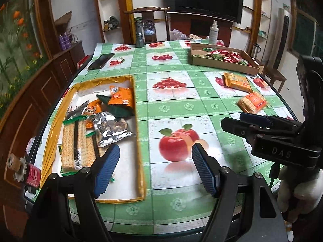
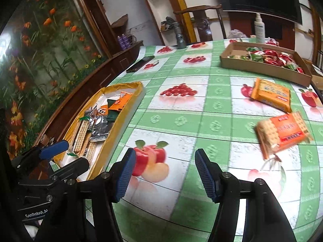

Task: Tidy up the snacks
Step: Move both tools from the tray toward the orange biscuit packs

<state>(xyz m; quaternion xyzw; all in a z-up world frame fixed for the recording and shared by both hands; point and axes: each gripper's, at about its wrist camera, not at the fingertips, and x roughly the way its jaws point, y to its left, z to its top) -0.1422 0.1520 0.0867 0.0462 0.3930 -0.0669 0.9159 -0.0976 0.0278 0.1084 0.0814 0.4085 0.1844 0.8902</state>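
Observation:
A yellow-rimmed tray (image 1: 139, 141) (image 2: 115, 137) lies on the left of the table. It holds cracker packs (image 1: 78, 145), a silver foil bag (image 1: 111, 129) and orange packets (image 1: 121, 98). On the cloth at the right lie an orange biscuit pack (image 1: 238, 81) (image 2: 271, 94) and a clear cracker pack with an orange label (image 1: 252, 101) (image 2: 282, 135). My left gripper (image 1: 155, 169) (image 2: 70, 155) hovers open at the tray's near right corner, with nothing in it. My right gripper (image 2: 165, 175) (image 1: 236, 121) is open over the apple print, short of the cracker pack.
A cardboard box (image 1: 222, 65) (image 2: 262, 69) of red and green sweets stands at the far right. A phone (image 1: 101, 61), a grey metal flashlight (image 1: 139, 36) and a spray bottle (image 1: 213, 32) stand towards the back. A wooden chair (image 1: 148, 24) stands behind the table. A red-labelled bottle (image 1: 30, 173) sits by the left edge.

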